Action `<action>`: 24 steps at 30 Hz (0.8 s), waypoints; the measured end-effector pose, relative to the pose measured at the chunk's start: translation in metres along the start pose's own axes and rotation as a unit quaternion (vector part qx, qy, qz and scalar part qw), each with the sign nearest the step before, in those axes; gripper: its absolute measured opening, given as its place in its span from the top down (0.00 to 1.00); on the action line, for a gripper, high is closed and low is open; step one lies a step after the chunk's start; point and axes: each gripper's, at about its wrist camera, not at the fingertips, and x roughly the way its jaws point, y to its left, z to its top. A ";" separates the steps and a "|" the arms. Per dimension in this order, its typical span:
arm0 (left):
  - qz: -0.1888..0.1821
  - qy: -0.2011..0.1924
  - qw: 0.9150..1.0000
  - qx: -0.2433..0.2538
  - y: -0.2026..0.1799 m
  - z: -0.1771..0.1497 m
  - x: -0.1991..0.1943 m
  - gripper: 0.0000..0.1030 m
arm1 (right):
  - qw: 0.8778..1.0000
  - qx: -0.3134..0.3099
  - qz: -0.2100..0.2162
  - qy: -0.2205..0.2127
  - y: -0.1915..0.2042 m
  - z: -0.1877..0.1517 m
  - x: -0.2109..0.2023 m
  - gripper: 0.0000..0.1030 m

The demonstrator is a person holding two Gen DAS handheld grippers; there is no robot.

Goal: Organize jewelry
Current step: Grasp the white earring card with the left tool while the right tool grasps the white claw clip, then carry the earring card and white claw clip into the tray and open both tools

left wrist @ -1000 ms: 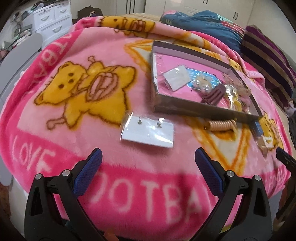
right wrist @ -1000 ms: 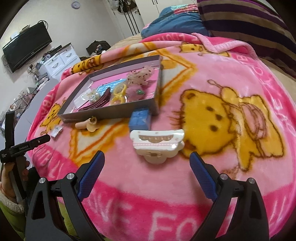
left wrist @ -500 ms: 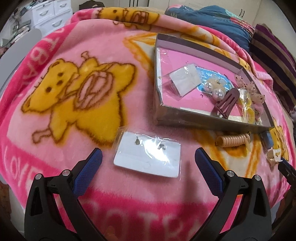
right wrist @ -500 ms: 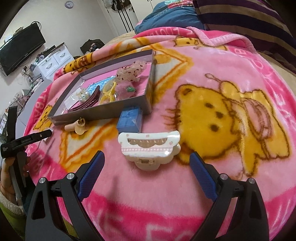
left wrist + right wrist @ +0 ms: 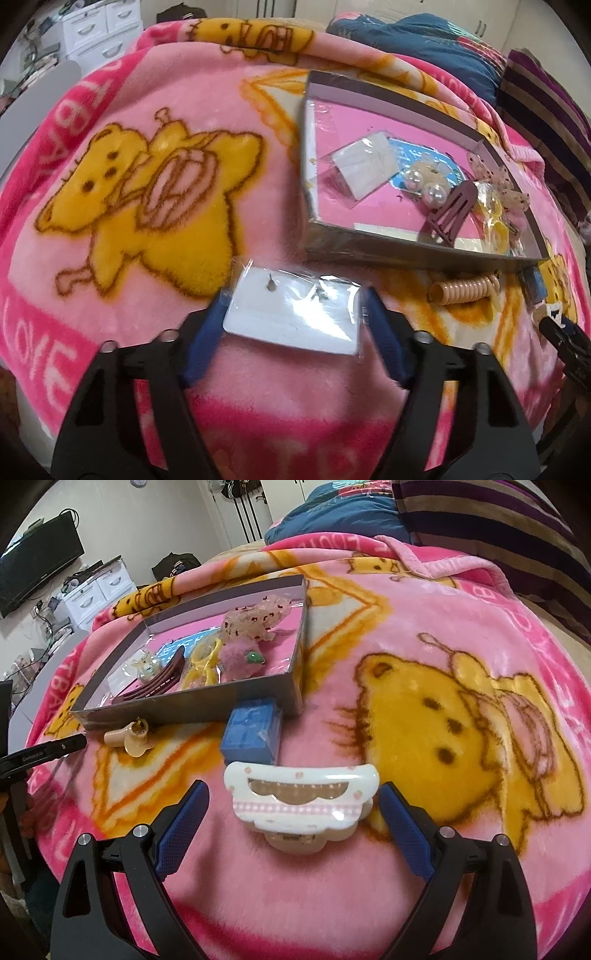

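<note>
A white earring card in a clear sleeve lies on the pink blanket, in front of a grey open box. My left gripper is closing on the card, and its blue pads touch the card's two short edges. A white-and-pink hair claw clip lies on the blanket between the spread fingers of my right gripper, which is open and clear of it. The box holds pearl earrings, a maroon clip and other hair pieces.
A peach coil hair tie and a small blue box lie against the box's front wall. Striped and dark blue bedding is piled behind. A white drawer unit and a TV stand beyond the bed.
My left gripper moved forward to the earring card and its jaws narrowed onto the card's edges. My right gripper moved in and down, so the claw clip now lies between its fingers.
</note>
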 end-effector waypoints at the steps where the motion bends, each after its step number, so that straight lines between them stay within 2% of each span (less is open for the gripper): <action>1: -0.002 -0.001 1.000 0.005 -0.002 -0.001 -0.001 0.40 | 1.000 -0.004 -0.002 -0.001 0.001 -0.001 0.001 0.12; 2: -0.005 -0.002 1.000 0.009 -0.004 -0.001 -0.001 0.41 | 1.000 -0.008 -0.004 -0.003 0.002 -0.001 0.001 0.18; 5: -0.013 -0.005 1.000 0.015 -0.007 -0.003 -0.004 0.41 | 1.000 -0.018 -0.014 -0.005 0.002 -0.003 0.001 0.27; 7: -0.021 -0.006 1.000 0.016 -0.008 -0.005 -0.007 0.41 | 1.000 -0.017 -0.012 -0.005 0.000 -0.004 0.000 0.29; 15: -0.042 -0.011 0.999 0.021 -0.012 -0.016 -0.023 0.41 | 1.000 -0.025 -0.001 -0.004 0.001 -0.008 -0.008 0.29; 24: -0.054 -0.017 0.998 0.039 -0.021 -0.027 -0.040 0.41 | 0.998 -0.041 0.038 -0.001 0.019 -0.015 -0.028 0.29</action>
